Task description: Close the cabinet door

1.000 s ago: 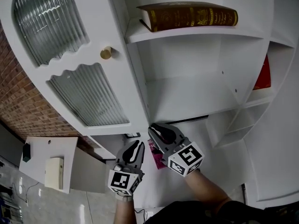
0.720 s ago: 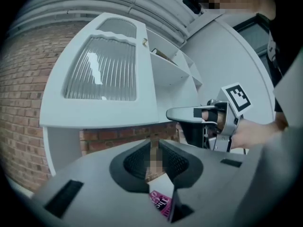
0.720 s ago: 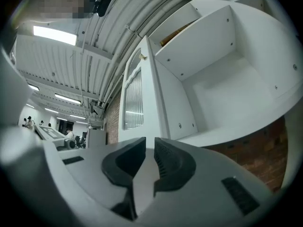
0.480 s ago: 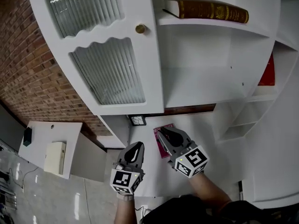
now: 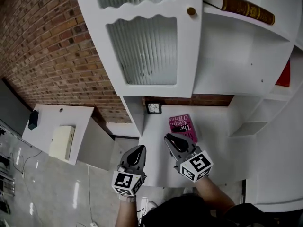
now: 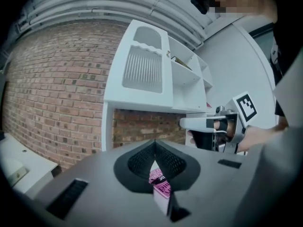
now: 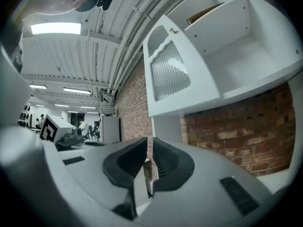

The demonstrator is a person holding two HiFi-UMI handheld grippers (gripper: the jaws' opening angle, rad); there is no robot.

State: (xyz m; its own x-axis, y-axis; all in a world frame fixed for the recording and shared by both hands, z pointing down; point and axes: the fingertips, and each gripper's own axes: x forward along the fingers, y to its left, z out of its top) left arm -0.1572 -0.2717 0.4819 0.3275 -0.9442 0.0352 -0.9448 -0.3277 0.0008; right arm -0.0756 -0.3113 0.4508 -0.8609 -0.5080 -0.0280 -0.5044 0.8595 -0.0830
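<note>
The white cabinet door (image 5: 142, 46), with ribbed glass panels and a brass knob (image 5: 191, 11), stands close against the cabinet's left front; I cannot tell if it is fully shut. It also shows as the door (image 6: 142, 67) and the door (image 7: 170, 72) in the gripper views. Neither gripper touches it. My left gripper (image 5: 136, 155) (image 6: 155, 148) hangs low over the counter's front edge, jaws shut and empty. My right gripper (image 5: 176, 142) (image 7: 148, 156) is beside it to the right, shut with nothing held, just short of a pink book (image 5: 183, 126) (image 6: 158, 181).
A brown book (image 5: 246, 8) lies on the open upper shelf, and a red book (image 5: 284, 74) stands in the right compartment. A small black-framed object (image 5: 153, 108) sits at the brick wall under the cabinet. A white side table (image 5: 45, 115) with a beige box (image 5: 61, 142) stands lower left.
The door has swung from wide open in toward the cabinet's front. Both grippers have drawn back and down from it, and the pink book has come fully into sight.
</note>
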